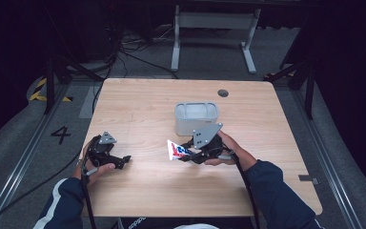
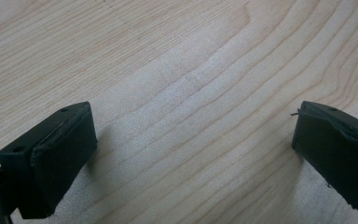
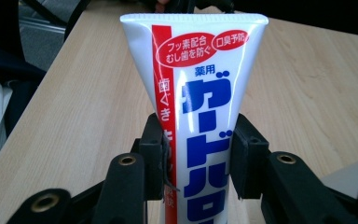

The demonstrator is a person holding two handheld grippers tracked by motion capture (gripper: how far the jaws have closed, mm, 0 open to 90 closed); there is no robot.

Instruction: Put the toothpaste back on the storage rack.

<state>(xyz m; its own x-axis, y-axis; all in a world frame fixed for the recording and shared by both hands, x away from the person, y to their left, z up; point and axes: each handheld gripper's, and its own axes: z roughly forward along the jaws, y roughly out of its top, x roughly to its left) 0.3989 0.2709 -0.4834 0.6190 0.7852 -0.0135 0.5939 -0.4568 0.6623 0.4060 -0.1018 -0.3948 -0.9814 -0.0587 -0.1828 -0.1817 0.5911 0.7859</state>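
Note:
A white toothpaste tube point(image 3: 200, 98) with a red stripe and blue lettering sticks out from between the jaws of my right gripper point(image 3: 196, 154), which is shut on it. From above, the tube point(image 1: 175, 150) points left, just off the table in front of a pale grey open bin point(image 1: 196, 118); the right gripper point(image 1: 190, 155) holds it at its lower end. My left gripper point(image 1: 124, 160) rests near the table's left front. Its pads point(image 2: 60, 154) stand wide apart over bare wood, so it is open with nothing between them.
The wooden table point(image 1: 138, 102) has a round grommet hole point(image 1: 223, 93) at the back right. Behind the table stands a white metal frame point(image 1: 214, 28), with cables on the floor. Dark stands flank both sides.

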